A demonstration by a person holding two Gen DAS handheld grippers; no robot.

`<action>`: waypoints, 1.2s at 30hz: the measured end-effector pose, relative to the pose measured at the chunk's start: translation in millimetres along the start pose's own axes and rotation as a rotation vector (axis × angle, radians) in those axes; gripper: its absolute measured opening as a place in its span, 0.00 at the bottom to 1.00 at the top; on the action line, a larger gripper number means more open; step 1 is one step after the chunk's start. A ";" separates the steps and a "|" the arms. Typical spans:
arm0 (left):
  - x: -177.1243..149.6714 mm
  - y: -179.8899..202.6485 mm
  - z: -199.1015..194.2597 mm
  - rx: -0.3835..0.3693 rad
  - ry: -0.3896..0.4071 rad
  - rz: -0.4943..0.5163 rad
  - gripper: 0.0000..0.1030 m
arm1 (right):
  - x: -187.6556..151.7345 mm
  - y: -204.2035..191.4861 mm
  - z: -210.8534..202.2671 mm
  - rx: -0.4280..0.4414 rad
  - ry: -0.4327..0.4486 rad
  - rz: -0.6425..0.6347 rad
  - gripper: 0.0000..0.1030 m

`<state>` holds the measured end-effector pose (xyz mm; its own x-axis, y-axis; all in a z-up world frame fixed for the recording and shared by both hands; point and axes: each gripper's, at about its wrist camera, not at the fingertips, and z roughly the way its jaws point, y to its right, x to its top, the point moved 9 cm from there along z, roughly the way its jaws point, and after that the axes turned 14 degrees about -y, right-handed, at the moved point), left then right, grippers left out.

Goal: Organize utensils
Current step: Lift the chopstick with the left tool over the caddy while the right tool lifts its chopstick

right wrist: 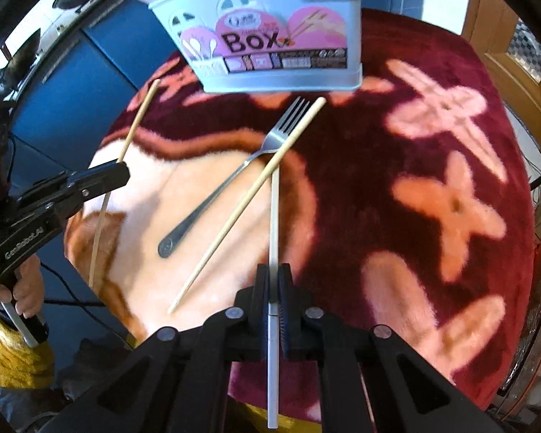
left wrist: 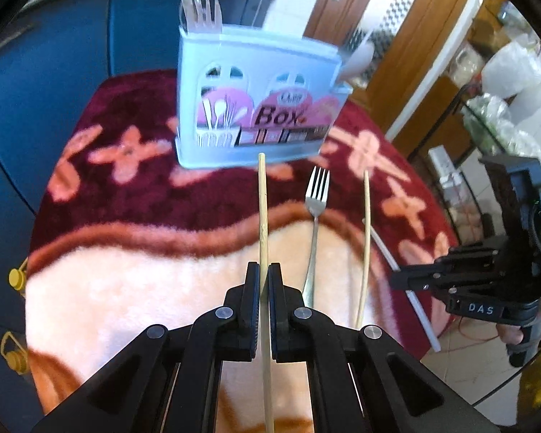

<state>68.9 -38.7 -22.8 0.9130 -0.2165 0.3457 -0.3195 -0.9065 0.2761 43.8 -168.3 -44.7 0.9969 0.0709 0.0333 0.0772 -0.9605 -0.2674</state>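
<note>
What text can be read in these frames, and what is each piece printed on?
"Box": sticker on the utensil holder.
"DAS": body of the right claw.
"GenRobot.AI": body of the left claw.
Small logo above "Box" and the strip of fine print below it: too blurred to read.

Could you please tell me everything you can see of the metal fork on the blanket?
The fork is silvery metal with four tines and a slim handle ending in a rounded, darker tip. It lies flat on the plush maroon and peach blanket, tines toward the utensil box. No gripper touches it. A loose wooden chopstick lies beside it, crossing near its tines.
</note>
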 end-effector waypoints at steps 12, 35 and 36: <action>15.0 14.8 -36.3 -0.039 0.127 -0.019 0.04 | 17.4 -16.0 -40.5 -0.035 0.162 -0.024 0.06; 113.5 11.9 -99.0 0.014 0.421 -0.075 0.04 | 74.2 9.2 -148.6 0.008 0.659 0.064 0.06; 119.3 11.6 -100.4 0.021 0.434 -0.075 0.04 | 77.0 11.4 -151.2 0.004 0.670 0.066 0.06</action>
<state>148.6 -38.7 111.7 0.7407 0.0182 0.6716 -0.2472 -0.9221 0.2976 119.5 -214.4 100.4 0.7763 -0.1711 0.6068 0.0178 -0.9561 -0.2924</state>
